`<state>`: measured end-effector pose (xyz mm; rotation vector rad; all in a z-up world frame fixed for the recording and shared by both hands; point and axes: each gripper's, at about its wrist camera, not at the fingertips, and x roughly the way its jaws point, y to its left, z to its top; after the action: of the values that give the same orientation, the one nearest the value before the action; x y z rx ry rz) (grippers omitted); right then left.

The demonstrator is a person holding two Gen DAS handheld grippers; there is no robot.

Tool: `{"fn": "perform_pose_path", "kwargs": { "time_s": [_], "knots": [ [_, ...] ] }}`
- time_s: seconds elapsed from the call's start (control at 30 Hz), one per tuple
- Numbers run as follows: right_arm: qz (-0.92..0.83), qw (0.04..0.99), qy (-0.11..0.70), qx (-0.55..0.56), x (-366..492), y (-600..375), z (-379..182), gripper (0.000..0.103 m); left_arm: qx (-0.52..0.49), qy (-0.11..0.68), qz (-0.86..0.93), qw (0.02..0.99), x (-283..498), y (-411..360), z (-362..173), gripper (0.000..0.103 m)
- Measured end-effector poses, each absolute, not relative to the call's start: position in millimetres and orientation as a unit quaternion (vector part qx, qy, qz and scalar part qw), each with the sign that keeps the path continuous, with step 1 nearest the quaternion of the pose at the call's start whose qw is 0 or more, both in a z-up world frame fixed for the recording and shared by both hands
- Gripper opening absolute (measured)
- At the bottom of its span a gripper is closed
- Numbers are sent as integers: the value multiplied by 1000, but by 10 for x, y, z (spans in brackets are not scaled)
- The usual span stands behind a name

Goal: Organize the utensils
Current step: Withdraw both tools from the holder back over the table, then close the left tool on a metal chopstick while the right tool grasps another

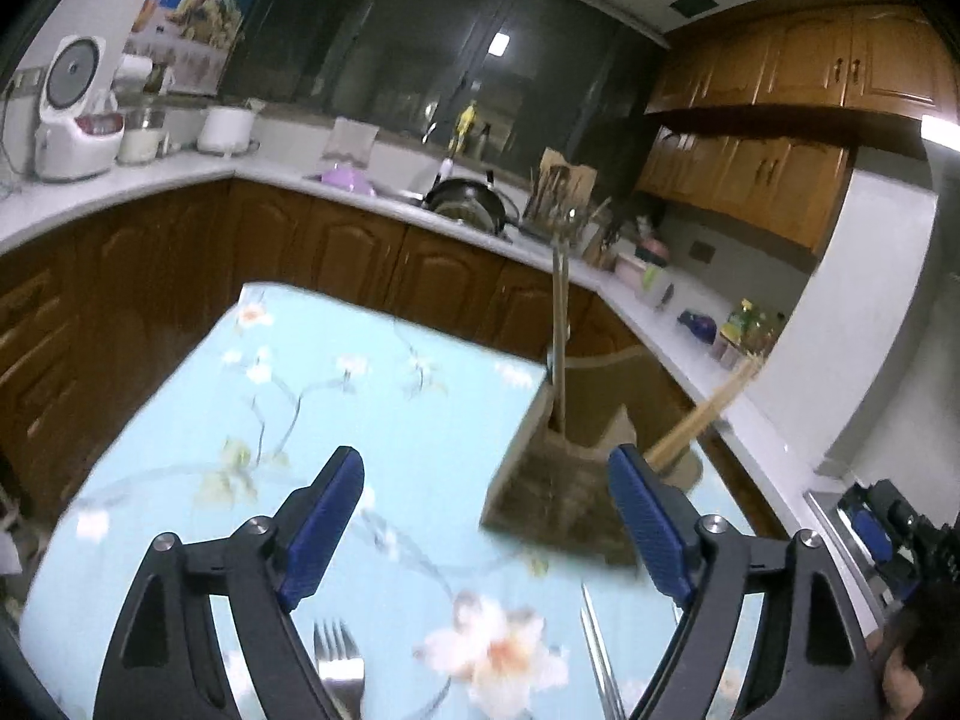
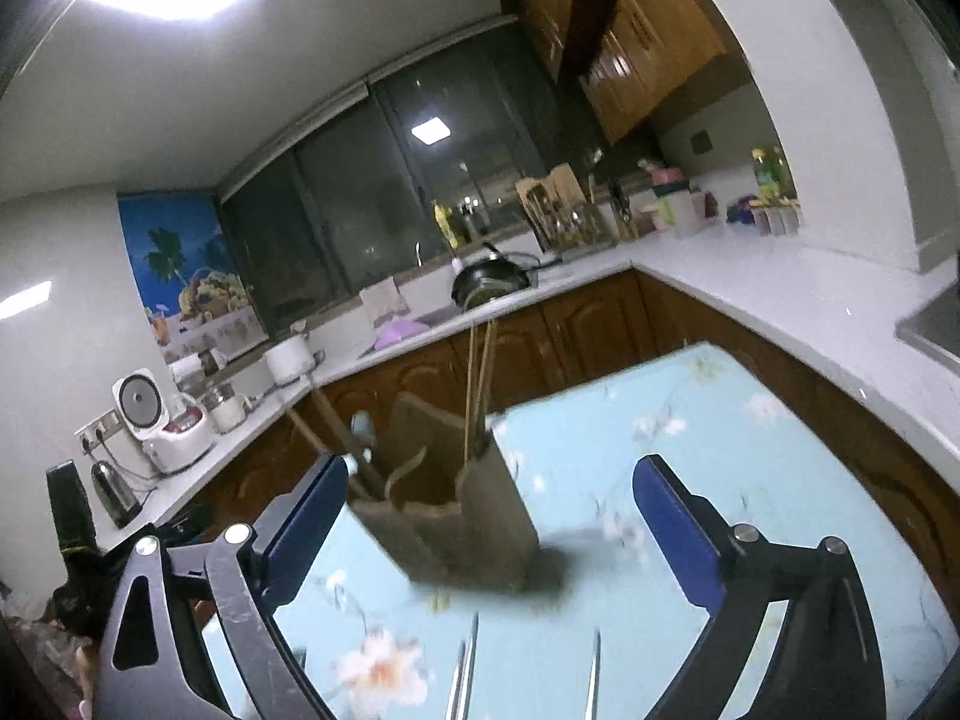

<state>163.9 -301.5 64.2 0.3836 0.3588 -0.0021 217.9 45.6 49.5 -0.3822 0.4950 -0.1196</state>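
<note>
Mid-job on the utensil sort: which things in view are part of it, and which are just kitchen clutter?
Part of the job:
- wooden utensil holder on the table, chopsticks already standing in it
- fork lying on the floral tablecloth
- left gripper and right gripper, both open, holding nothing

Just lying about:
- rice cooker
- black pan
- counter knife block

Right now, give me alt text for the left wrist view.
The open left hand-held gripper hovers over a blue floral table, holding nothing. A wooden utensil holder stands ahead with utensils in it; a fork lies below the fingers.
</note>
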Motion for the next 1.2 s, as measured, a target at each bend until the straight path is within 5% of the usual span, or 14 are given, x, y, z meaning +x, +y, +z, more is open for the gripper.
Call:
{"fn": "perform_pose_path", "kwargs": {
  "time_s": [1.03,1.2],
  "knots": [
    [-14,937,303,174,1038,-2778,-193,96,-149,346,-81,923,1546,158,366,84],
    [-21,932,317,177,1143,-2842,-232,88,-146,361,-88,917,1691,65,340,84]
  ]
}}
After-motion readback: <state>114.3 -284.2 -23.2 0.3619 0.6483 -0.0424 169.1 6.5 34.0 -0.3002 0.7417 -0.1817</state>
